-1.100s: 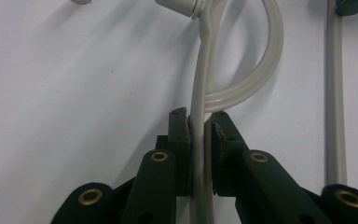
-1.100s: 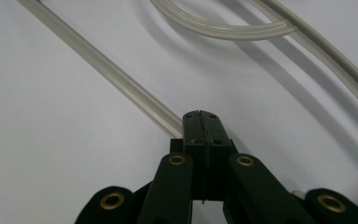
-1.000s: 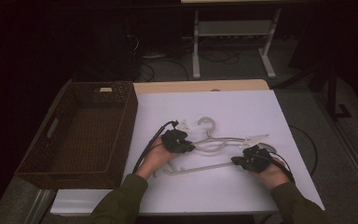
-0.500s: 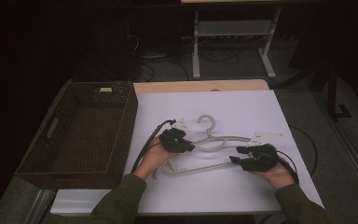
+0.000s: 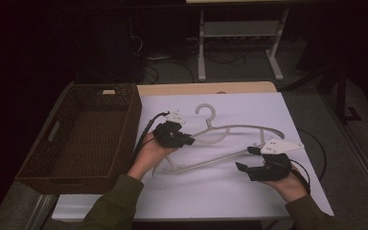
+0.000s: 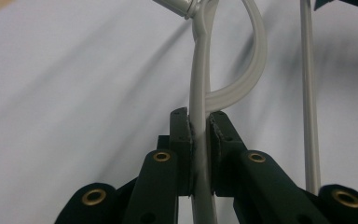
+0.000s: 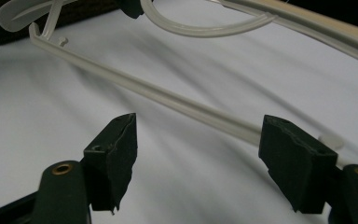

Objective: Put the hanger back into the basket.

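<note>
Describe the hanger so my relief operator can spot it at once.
Start at the white sheet over the table, right of the brown wicker basket. The hanger lies mid-sheet: pale plastic, hook pointing away from the person, with a thin straight bar below its curved shoulders. It is the one light item between the two black grippers; the left gripper is shut on its shoulder, and the right gripper is open.

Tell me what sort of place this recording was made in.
Probably a lab or workshop set up for recording, not a home: a table under a white cloth, cables on the dark floor, a metal stand behind. A brown wicker basket and pale plastic hanger look like props.
</note>
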`<state>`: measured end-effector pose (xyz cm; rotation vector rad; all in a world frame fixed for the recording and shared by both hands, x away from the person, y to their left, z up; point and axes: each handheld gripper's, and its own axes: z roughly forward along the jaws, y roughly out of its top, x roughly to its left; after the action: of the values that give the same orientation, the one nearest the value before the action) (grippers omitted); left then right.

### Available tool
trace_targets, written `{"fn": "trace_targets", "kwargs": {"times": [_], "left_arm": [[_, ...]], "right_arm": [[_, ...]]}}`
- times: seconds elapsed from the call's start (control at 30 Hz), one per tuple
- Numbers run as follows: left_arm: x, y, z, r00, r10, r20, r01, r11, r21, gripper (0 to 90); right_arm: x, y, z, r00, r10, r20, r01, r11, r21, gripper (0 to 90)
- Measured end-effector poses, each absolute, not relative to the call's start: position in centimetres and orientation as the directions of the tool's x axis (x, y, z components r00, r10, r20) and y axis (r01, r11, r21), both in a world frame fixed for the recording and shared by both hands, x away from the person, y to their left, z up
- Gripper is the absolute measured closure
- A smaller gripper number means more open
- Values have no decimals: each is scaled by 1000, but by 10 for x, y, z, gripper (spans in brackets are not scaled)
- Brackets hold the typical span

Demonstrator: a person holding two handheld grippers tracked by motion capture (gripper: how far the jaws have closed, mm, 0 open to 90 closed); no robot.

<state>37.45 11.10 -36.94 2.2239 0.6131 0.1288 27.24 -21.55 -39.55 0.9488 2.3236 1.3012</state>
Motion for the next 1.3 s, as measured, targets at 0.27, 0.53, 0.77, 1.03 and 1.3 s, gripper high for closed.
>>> {"fn": "trace_targets", "kwargs": {"times": [0.27, 0.53, 0.77, 1.03, 1.3], "left_arm": [[376, 129, -339, 862, 505, -44, 373, -573, 730, 823], [374, 157, -301, 840, 542, -14, 370, -555, 745, 823], [372, 189, -277, 813, 583, -18, 391, -522, 758, 823], [370, 235, -254, 764, 646, 10, 412, -498, 763, 822], [365, 286, -243, 701, 713, 27, 437, -459, 773, 823]], "right_arm": [[265, -218, -390, -736, 675, 45, 368, 344, 864, 252], [262, -220, -392, -732, 680, 38, 365, 345, 865, 232], [255, -230, -397, -718, 695, 44, 380, 338, 861, 217], [255, -236, -399, -699, 713, 47, 392, 328, 859, 195], [256, -236, -400, -690, 722, 48, 396, 321, 860, 170]]}}
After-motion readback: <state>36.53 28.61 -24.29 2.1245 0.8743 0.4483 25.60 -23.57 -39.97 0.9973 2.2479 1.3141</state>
